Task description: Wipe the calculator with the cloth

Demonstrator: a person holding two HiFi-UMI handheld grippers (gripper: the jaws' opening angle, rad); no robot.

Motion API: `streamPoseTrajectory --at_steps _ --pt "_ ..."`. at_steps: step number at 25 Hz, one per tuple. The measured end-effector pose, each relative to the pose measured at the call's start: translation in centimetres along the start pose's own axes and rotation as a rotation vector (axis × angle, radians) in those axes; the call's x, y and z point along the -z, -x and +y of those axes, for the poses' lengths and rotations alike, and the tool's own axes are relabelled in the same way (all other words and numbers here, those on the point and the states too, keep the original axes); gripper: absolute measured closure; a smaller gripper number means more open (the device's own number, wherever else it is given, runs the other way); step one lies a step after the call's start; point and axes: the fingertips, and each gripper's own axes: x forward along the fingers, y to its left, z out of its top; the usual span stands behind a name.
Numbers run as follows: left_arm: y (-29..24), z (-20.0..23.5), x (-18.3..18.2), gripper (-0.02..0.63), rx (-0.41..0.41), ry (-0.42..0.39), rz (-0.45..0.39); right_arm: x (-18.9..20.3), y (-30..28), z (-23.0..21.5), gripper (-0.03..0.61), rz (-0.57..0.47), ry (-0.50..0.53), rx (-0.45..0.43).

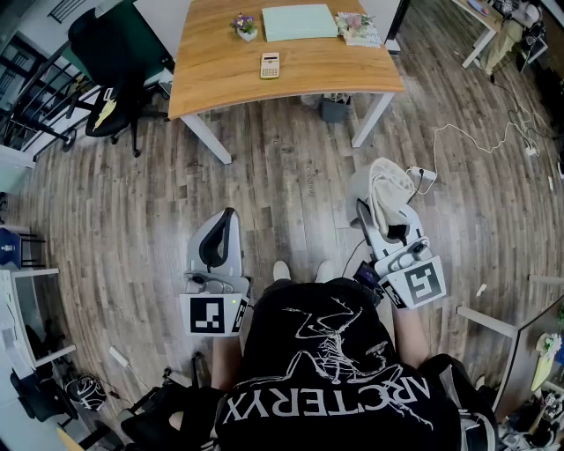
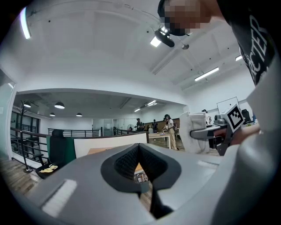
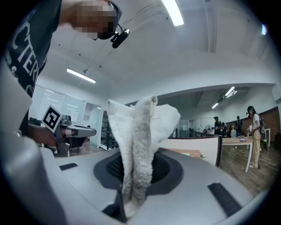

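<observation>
From the head view we see the calculator (image 1: 270,65) lying flat on the far desk (image 1: 211,84), well apart from both grippers. A small plant (image 1: 244,26), a green pad (image 1: 300,22) and a book (image 1: 358,28) sit beyond it. The left gripper (image 1: 226,220) is held low on the near left over the wood floor (image 1: 291,185). The right gripper (image 1: 374,211) is on the near right with the cloth (image 1: 386,187) bunched at its tip.

In the left gripper view, we find the jaws brought together with nothing between them (only a sliver of the desk shows through the hollow of the pads (image 2: 125,165)).

In the right gripper view, the jaws are clamped on the cloth, which stands up out of them in folds.
</observation>
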Motion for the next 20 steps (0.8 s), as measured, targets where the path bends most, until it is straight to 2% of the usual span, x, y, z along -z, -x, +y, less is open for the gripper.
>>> streamPoseTrajectory --at_steps 10,20 --pt "-1.3 0.6 0.9 0.604 0.007 0.002 0.021 0.5 -1.3 -0.8 0.486 0.008 -0.006 0.007" --pt "-4.7 -1.5 1.1 0.604 -0.012 -0.002 0.036 1.0 -1.4 -4.4 0.486 -0.010 -0.035 -0.017"
